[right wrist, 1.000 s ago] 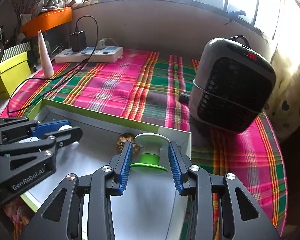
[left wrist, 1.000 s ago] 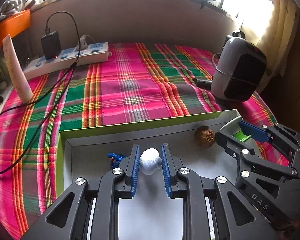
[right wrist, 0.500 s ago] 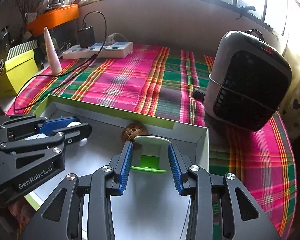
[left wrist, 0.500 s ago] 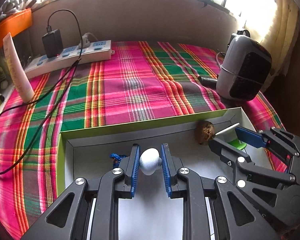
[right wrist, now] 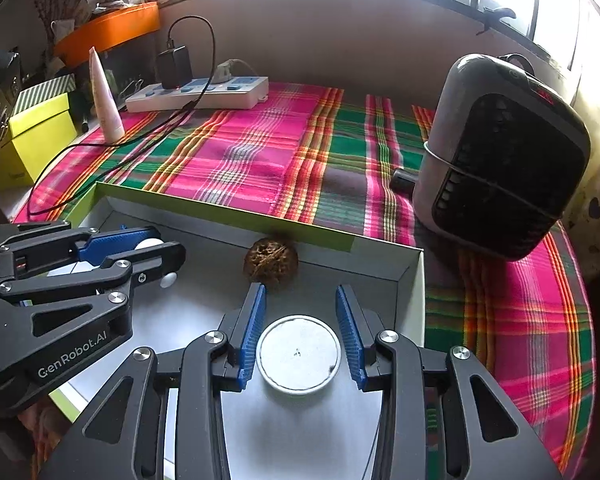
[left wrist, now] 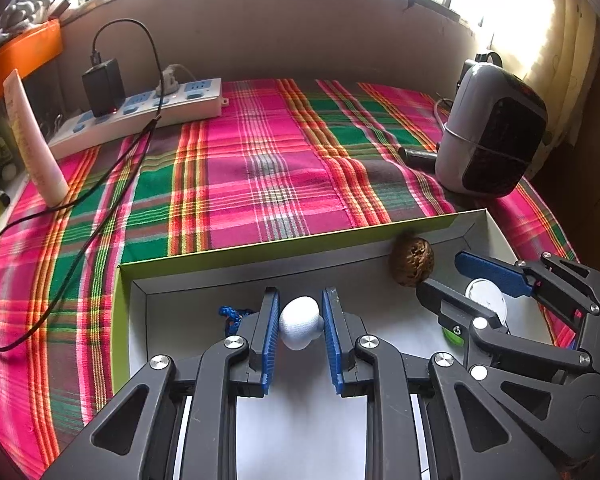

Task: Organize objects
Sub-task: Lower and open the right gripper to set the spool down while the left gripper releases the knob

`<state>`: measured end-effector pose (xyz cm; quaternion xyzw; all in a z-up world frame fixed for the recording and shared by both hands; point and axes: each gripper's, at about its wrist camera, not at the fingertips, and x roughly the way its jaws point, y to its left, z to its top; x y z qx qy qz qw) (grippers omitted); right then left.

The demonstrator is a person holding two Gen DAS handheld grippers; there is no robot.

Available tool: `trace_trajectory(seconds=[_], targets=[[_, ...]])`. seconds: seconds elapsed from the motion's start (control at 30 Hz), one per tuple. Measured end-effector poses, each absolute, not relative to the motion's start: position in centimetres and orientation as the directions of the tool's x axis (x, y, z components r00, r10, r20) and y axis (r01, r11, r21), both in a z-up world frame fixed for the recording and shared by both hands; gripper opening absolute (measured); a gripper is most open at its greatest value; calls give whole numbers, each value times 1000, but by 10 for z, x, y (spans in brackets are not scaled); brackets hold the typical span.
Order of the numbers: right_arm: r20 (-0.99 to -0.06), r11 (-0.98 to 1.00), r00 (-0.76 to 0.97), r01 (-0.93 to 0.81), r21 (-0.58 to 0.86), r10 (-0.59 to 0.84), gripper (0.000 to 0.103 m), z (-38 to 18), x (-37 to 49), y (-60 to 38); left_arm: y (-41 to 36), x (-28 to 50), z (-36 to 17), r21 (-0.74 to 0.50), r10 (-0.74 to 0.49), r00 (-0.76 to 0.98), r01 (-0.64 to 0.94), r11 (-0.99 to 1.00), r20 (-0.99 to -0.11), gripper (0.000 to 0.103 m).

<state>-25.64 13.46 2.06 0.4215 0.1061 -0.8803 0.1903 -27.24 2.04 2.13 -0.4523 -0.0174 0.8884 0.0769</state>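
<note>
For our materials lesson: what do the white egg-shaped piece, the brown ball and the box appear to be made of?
White egg-shaped piece: probably matte plastic or foam; finely dimpled, no shine. It sits between the left tongs.
Brown ball: looks like a walnut or similar nutshell; deep wrinkled ridges, dull brown.
Box: seemingly cardboard; thin folded walls, green outside, matte white inside.

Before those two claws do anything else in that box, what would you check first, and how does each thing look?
1. Left gripper holds the white ball: ok, the pads press both sides.
2. Right gripper holds the spool: cannot tell, the pads flank its white disc with slim gaps showing.
3. Both grippers are over the box: ok.
4. Walnut is out of the way: not ok, it sits against the far wall just past the right gripper's left fingertip.
5. Grippers are apart from each other: ok, a gap shows between them.
6. Blue cord is free of the left gripper: cannot tell, it is partly hidden behind a finger.
</note>
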Motion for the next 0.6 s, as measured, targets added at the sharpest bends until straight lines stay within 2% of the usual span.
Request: trace_trajectory(seconds=[0.27, 0.4, 0.5, 0.6], targets=[[-783, -902, -569, 431, -27, -249, 38, 20, -255, 133, 22, -272, 21, -101, 153, -580, -121, -988, -800, 24], [-778, -900, -577, 435, -34, -249, 38, 23, -252, 133, 22, -272, 22, -111, 162, -579, -123, -986, -799, 28], [-777, -900, -579, 434, -39, -246, 38, 25, -250, 133, 22, -272, 22, -122, 165, -581, -113, -986, -797, 37], [-769, -902, -593, 429, -51, -239, 47, 27, -247, 134, 20, -271, 23, -120, 159, -581, -105, -987, -798, 38]])
